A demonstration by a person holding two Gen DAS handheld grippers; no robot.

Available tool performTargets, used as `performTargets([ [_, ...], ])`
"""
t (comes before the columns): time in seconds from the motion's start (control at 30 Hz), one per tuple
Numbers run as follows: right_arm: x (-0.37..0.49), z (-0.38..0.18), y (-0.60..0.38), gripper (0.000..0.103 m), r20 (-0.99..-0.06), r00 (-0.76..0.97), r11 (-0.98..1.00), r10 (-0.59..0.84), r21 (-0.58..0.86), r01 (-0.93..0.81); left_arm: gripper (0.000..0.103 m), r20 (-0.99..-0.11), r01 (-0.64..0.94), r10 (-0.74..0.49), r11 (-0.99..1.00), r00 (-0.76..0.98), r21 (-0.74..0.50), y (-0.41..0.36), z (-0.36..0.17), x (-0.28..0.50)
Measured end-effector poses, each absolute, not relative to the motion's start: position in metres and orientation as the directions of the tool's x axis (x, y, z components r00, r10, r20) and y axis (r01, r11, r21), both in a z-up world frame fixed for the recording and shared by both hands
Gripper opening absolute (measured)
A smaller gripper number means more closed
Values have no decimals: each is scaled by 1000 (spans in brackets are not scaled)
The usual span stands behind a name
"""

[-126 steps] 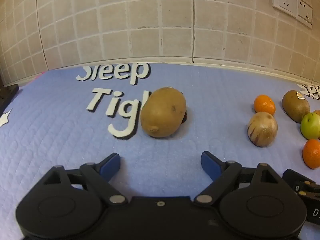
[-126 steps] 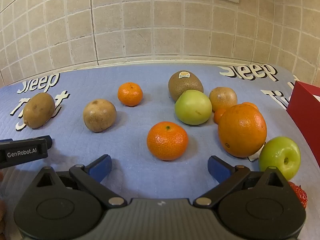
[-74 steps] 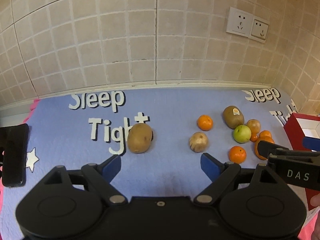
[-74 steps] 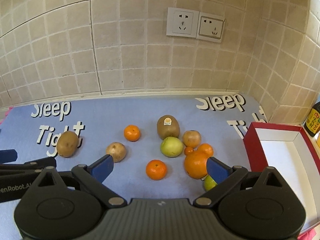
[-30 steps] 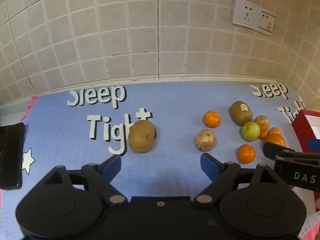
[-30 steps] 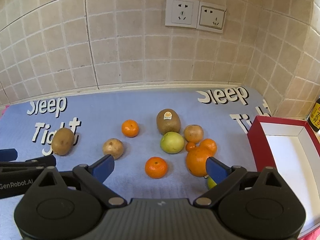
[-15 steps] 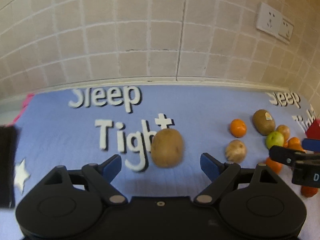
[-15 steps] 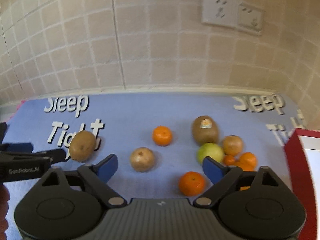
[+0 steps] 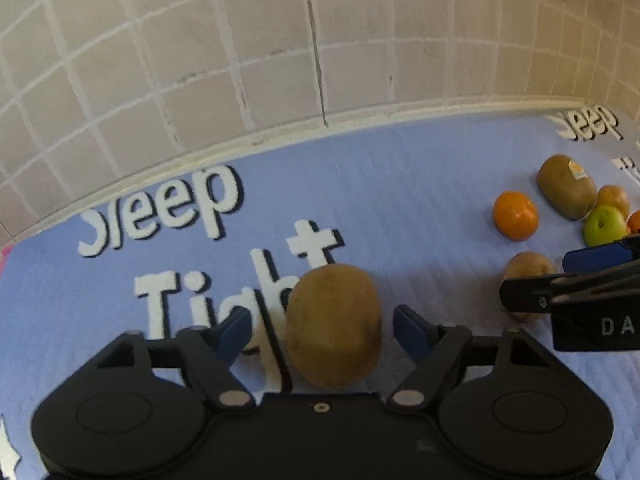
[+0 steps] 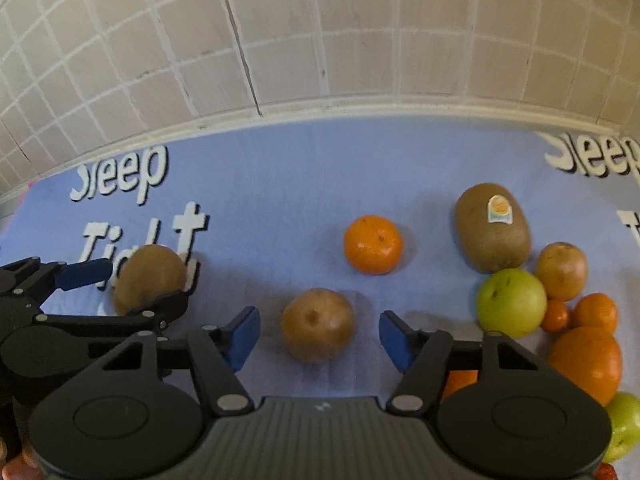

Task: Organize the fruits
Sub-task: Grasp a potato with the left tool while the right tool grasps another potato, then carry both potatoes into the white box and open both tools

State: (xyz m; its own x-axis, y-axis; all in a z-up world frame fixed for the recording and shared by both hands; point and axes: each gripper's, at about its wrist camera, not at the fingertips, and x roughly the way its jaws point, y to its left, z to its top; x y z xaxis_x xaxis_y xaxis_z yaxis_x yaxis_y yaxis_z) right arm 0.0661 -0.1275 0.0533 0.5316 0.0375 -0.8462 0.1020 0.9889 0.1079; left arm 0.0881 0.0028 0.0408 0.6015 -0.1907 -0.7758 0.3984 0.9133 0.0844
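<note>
Between your left tool's [image 9: 322,326] spread fingers lay the kiwi [image 9: 334,324], long axis pointing away; your right tool [image 10: 319,334], also open, flanked a round fruit [image 10: 318,325].

A kiwi [image 9: 334,322] lies on the mat [image 9: 400,208], between the left gripper [image 9: 320,330] jaws. Right of it lies a round fruit [image 10: 318,324], between the right gripper [image 10: 318,334] jaws; a mandarin [image 10: 373,244] sits behind.

— Surface under the fruit? 
— Quilted blue cloth mat [image 9: 420,216], matt, finely ribbed. 
— Wall? 
— Beige tiles [image 10: 360,40], smooth, slight sheen. 
— Fruit skins? 
— Kiwi [image 9: 334,324] dull, fuzzy brown; mandarin [image 10: 373,244] pitted, faintly glossy; green apple [image 10: 511,303] smooth, waxy. 
— Tooling? 
— Left gripper [image 9: 322,330] matt black plastic, blue fingertips [image 9: 234,330], metal pivot pins.
</note>
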Motion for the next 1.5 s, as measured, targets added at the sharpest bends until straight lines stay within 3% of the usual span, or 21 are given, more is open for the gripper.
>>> performTargets([
  [0.2, 75, 38, -132, 51, -864, 499, 984, 62, 135, 112, 62, -789, 400, -199, 914, 582, 64, 1, 31, 94],
  [0.23, 75, 38, -133, 46, -862, 502, 983, 70, 144, 110, 62, -788, 400, -199, 914, 583, 64, 0, 32, 93],
  [0.43, 69, 49, -142, 44, -844, 528, 974, 96, 188, 124, 60, -770, 396, -204, 916, 605, 68, -3, 44, 85],
  [0.63, 36, 99, -168, 44, -780, 624, 968, 47, 190, 164, 60, -692, 470, -301, 880, 656, 63, -30, 102, 59],
  [0.8, -11, 152, -212, 44, -704, 703, 961, -101, 115, 253, 60, -620, 602, -466, 798, 631, 13, -85, 154, 35],
  [1.0, -90, 186, -305, 44, -634, 697, 866, -334, 85, 492, 60, -594, 786, -659, 614, 460, -72, -194, 191, 6],
  [1.13, -143, 183, -366, 44, -635, 627, 767, -451, 84, 637, 60, -622, 868, -750, 444, 224, -223, -272, 192, -8],
  [1.5, -194, 105, -439, 44, -764, 461, 601, -452, 121, 790, 60, -733, 925, -675, 329, 89, -191, -398, 128, -59],
])
